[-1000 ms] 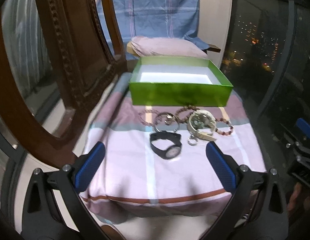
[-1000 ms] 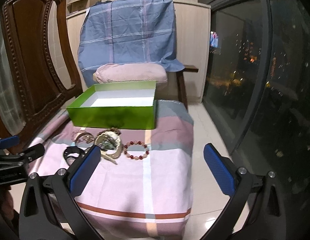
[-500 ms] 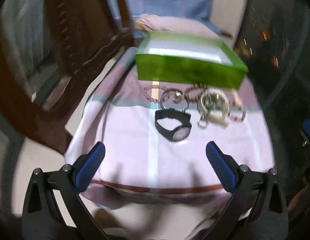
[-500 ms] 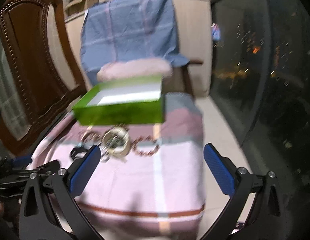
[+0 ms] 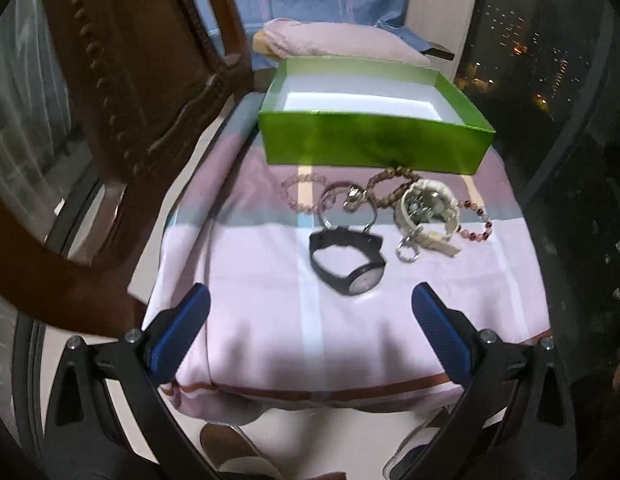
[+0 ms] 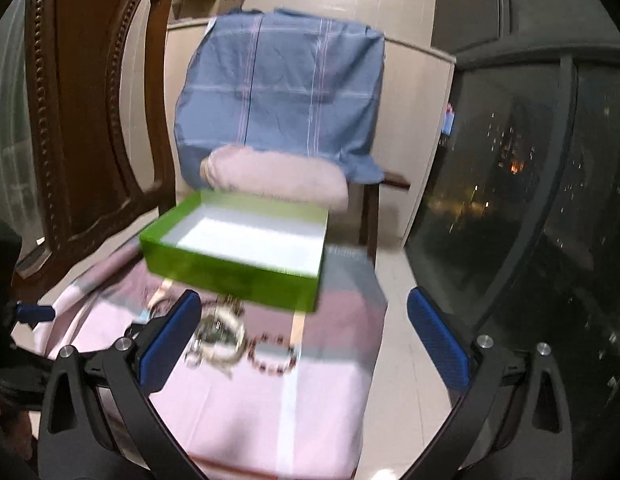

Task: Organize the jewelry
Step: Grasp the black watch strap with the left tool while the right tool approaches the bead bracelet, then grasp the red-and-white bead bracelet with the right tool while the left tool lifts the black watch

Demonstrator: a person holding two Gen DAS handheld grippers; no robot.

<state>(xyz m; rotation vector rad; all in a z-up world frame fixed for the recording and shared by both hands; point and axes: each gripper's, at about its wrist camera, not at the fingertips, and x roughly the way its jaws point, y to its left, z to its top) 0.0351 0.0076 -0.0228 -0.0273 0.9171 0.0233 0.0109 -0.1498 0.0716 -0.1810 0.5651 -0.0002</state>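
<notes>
Jewelry sits in a loose cluster on a pink, mauve and white plaid cloth (image 5: pixel 270 320) that covers the surface, just near of an open, shallow green cardboard box (image 5: pixel 369 148) with a white inside. Beyond the box stand a pale pink cushion (image 5: pixel 341 38) and a blue checked fabric (image 6: pixel 282 84) draped upright. A carved dark wooden chair back (image 5: pixel 122 92) rises close along the left edge of the surface; a dark window (image 6: pixel 549 200) runs down the right.

The box takes most of the far width, its near wall almost touching the beads. Within the cluster, a black wristwatch (image 5: pixel 347 264) lies nearest, apart from the rest. Right of it a cream-coloured round piece with a strap (image 5: pixel 425 210) touches a red and white bead bracelet (image 5: pixel 479 228). Farther left lie a thin metal bangle (image 5: pixel 347 208), a brown bead bracelet (image 5: pixel 385 184) and a pink bead bracelet (image 5: pixel 300 192), overlapping.

The near half of the cloth is bare up to its front edge, where it folds over.

The left claw (image 5: pixel 310 312) is spread wide and holds nothing, low over that bare stretch, near of the watch. The right claw (image 6: pixel 304 320) is likewise wide apart and empty, its left finger (image 6: pixel 170 336) in front of the blurred cluster.
</notes>
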